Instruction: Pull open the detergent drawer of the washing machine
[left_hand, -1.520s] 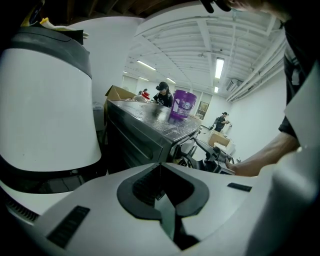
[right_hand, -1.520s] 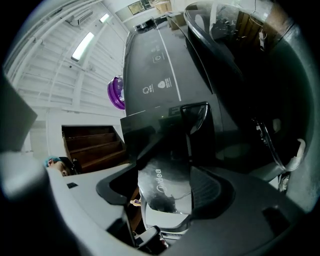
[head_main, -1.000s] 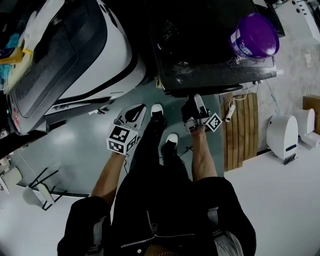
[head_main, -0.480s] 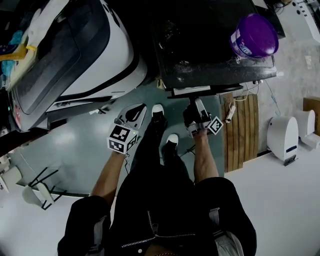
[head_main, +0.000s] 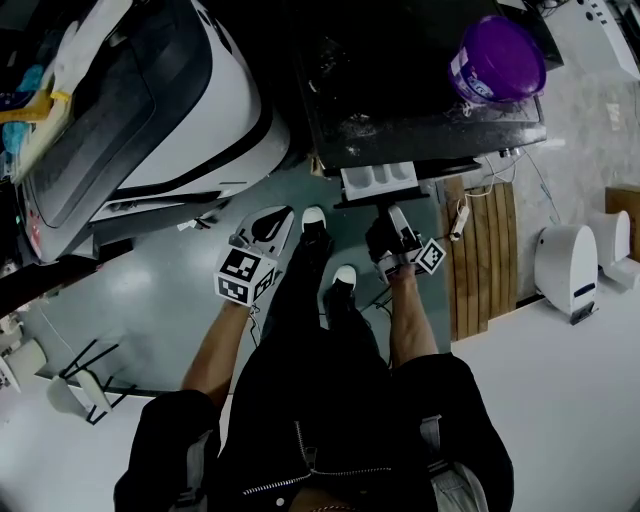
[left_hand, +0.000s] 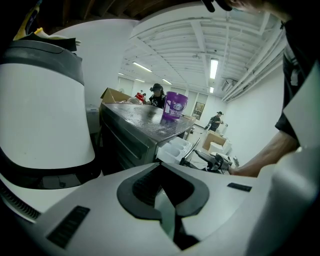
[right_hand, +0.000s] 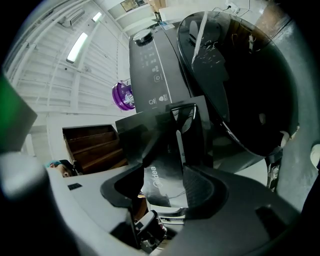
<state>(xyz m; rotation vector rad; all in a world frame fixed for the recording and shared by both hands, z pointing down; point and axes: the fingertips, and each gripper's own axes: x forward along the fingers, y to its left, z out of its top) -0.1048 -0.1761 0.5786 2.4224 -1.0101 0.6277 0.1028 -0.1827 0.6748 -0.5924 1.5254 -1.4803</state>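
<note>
The right hand-held gripper (head_main: 392, 215), jaws part-way apart and closing on the dark front panel (right_hand: 161, 172) of the pale plastic detergent drawer (head_main: 378, 179) jutting partly from the black washing machine (head_main: 400, 110) just ahead, could slip off, I reckon, if the pull skews sideways.

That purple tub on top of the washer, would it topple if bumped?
Probably not easily: the purple tub stands upright on the flat top of the washing machine and looks wide-based. It sits near an edge, so a shove might slide it off. Its lid hides how full it is.
</note>
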